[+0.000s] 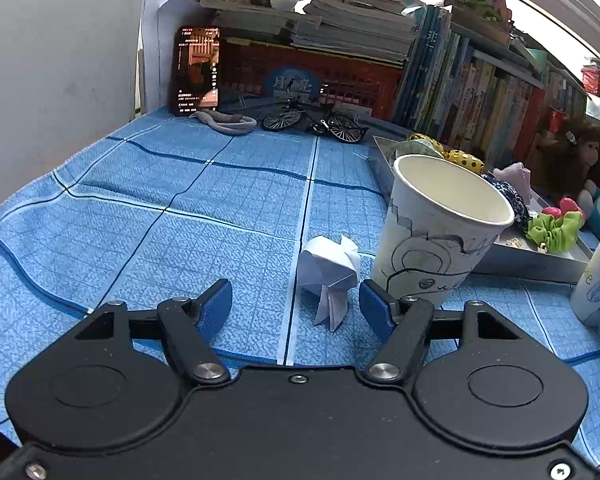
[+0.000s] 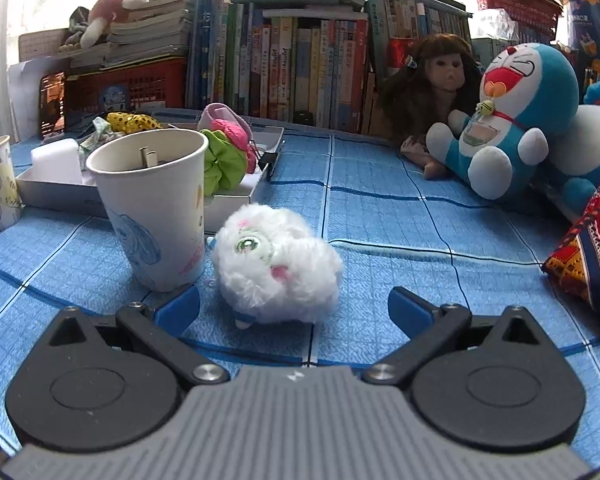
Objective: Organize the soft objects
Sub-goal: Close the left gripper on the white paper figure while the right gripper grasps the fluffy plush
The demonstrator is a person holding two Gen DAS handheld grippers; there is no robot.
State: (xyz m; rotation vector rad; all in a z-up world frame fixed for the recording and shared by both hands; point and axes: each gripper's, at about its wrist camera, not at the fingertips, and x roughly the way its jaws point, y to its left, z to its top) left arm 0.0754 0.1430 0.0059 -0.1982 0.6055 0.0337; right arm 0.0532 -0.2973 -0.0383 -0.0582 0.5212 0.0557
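In the right wrist view a white fluffy plush toy [image 2: 276, 264] with green eyes lies on the blue cloth [image 2: 380, 220], just ahead of my open right gripper [image 2: 294, 306], slightly left of centre between the fingers. A paper cup [image 2: 156, 208] stands to its left. In the left wrist view a white folded paper figure [image 1: 330, 276] lies just ahead of my open, empty left gripper [image 1: 296, 304]. A white paper cup [image 1: 440, 232] with drawings stands close to its right finger. Scrunchies [image 1: 556, 228] lie in a grey tray [image 1: 520, 260].
A Doraemon plush [image 2: 512, 120] and a doll [image 2: 440, 84] sit at the right back. A patterned cloth bag [image 2: 592, 256] lies at right. Books [image 2: 300, 68], a red crate [image 1: 308, 76], a phone [image 1: 198, 70], a model bicycle [image 1: 316, 120] and a grey band [image 1: 224, 122] line the back.
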